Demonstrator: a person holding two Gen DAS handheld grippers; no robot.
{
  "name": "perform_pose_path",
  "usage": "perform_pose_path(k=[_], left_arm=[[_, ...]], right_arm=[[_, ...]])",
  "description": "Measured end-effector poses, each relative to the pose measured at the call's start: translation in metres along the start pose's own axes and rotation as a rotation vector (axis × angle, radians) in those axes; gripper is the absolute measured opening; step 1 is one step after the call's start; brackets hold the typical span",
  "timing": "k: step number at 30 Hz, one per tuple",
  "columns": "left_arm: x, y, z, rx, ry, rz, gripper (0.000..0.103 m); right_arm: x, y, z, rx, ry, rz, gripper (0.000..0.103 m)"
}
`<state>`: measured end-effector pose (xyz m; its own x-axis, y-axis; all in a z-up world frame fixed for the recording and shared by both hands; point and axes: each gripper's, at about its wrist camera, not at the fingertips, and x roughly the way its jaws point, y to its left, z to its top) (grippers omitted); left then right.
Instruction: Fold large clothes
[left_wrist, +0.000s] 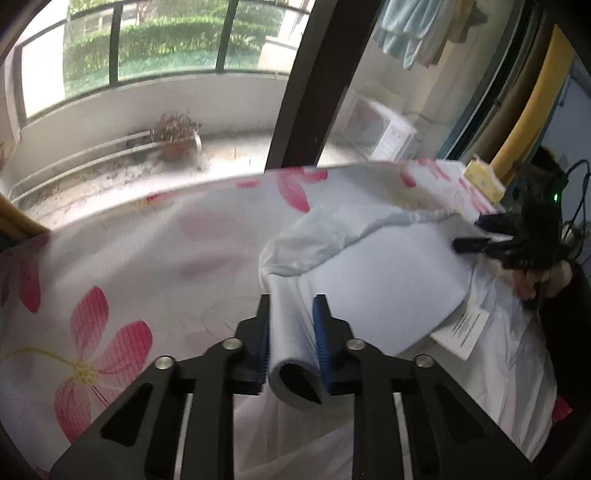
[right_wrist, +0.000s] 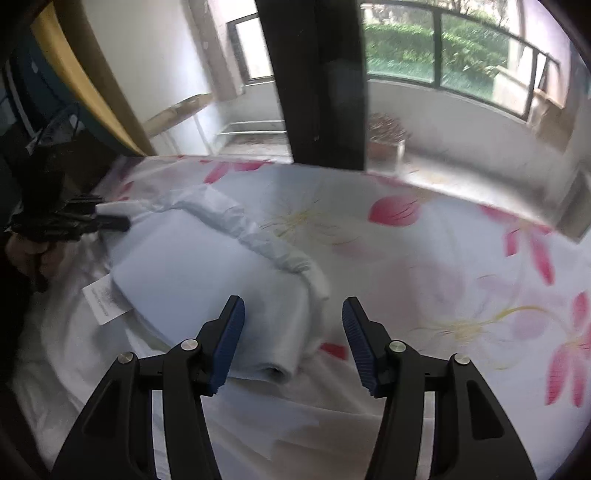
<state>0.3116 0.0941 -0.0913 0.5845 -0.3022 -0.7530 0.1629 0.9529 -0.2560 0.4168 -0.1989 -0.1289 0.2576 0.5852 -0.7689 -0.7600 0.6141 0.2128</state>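
Here the pale blue garment (left_wrist: 388, 266) lay on a floral bedsheet (left_wrist: 110, 295), toward the sheet's right side in the left wrist view, with a broad stretch of bare sheet open to its left and on to the far edge by the balcony door frame (left_wrist: 314, 92). The left gripper (left_wrist: 291, 332) had its jaws clenched on a rolled fold of the garment, the roll's long axis running straight along the fingers. A sleeve (right_wrist: 258, 236) trailed as a crumpled band diagonally across the sheet. The right gripper (right_wrist: 291, 332) hovered just above the garment's folded edge, jaws released and wide apart. A white care label (right_wrist: 103, 302) lay on the fabric by the folded panel.
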Motion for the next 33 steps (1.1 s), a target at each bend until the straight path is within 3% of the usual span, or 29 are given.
perform_pose_path(k=[3, 8, 10, 12, 15, 17, 19, 22, 25, 26, 30, 33], left_arm=[[-0.014, -0.002, 0.006, 0.006, -0.076, -0.003, 0.017], [-0.045, -0.023, 0.014, 0.083, -0.232, 0.014, 0.017], [-0.049, -0.029, 0.013, 0.109, -0.242, 0.02, 0.017], [-0.042, -0.028, 0.009, 0.113, -0.196, 0.013, 0.018], [-0.023, -0.017, 0.001, 0.083, -0.074, -0.014, 0.023], [-0.013, -0.009, -0.004, 0.059, -0.011, -0.064, 0.04], [-0.006, -0.002, -0.005, 0.045, 0.04, -0.118, 0.045], [-0.001, 0.003, -0.001, 0.055, 0.081, -0.12, 0.058], [-0.001, 0.005, 0.007, 0.068, 0.096, -0.119, 0.058], [-0.005, 0.006, 0.009, 0.066, 0.089, -0.132, 0.06], [-0.025, 0.016, 0.026, 0.06, 0.029, -0.168, 0.065], [-0.034, 0.022, 0.04, 0.045, -0.011, -0.171, 0.068]], right_arm=[[-0.003, 0.013, 0.005, -0.06, -0.027, -0.052, 0.016], [-0.021, 0.046, 0.013, -0.26, -0.139, -0.274, 0.014], [-0.027, 0.06, 0.013, -0.34, -0.182, -0.342, 0.014], [-0.029, 0.068, 0.008, -0.383, -0.195, -0.373, 0.014], [-0.023, 0.065, 0.001, -0.371, -0.161, -0.358, 0.014], [-0.02, 0.057, -0.003, -0.338, -0.13, -0.322, 0.014], [-0.018, 0.045, -0.005, -0.282, -0.097, -0.248, 0.018], [-0.016, 0.024, -0.003, -0.186, -0.039, -0.128, 0.025], [-0.008, 0.004, 0.001, -0.103, 0.024, -0.016, 0.034], [-0.007, 0.001, 0.002, -0.092, 0.032, 0.002, 0.036], [0.002, -0.011, 0.011, -0.048, 0.071, 0.027, 0.059], [-0.003, -0.014, 0.016, -0.03, 0.055, 0.045, 0.059]])
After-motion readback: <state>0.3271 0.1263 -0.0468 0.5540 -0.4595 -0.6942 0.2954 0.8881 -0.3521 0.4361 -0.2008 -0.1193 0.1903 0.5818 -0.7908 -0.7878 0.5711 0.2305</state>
